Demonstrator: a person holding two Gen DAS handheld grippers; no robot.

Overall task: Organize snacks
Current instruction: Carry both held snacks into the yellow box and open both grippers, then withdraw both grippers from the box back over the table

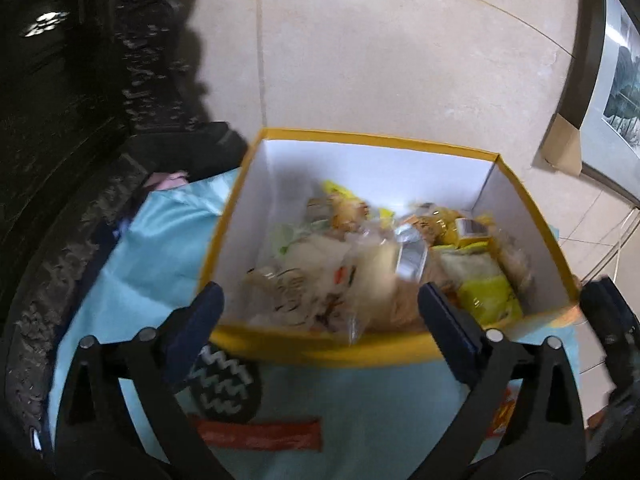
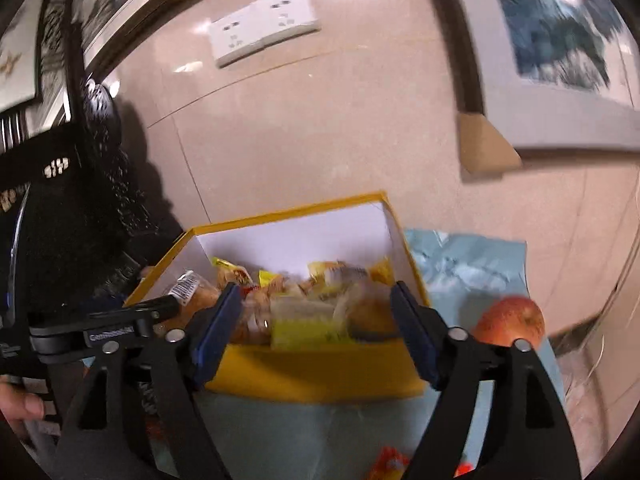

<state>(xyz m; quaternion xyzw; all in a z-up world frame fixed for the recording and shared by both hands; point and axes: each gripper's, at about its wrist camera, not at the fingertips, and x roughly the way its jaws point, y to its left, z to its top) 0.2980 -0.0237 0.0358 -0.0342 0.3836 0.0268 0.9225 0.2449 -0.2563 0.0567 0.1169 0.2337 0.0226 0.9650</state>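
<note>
Both the left gripper [image 1: 320, 320] and the right gripper [image 2: 316, 332] hang spread wide, holding nothing. Beneath them a pale blue cloth [image 1: 160, 240] carries a red wrapper [image 1: 260, 434] and an apple [image 2: 510, 320]. Beyond stands the yellow box [image 1: 320, 344], with blurred snack packets [image 1: 360, 264] inside.

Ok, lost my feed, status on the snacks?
Left gripper open, empty. Right gripper open, empty. Yellow box full of snack packets. Red packet and apple outside on blue cloth.
</note>
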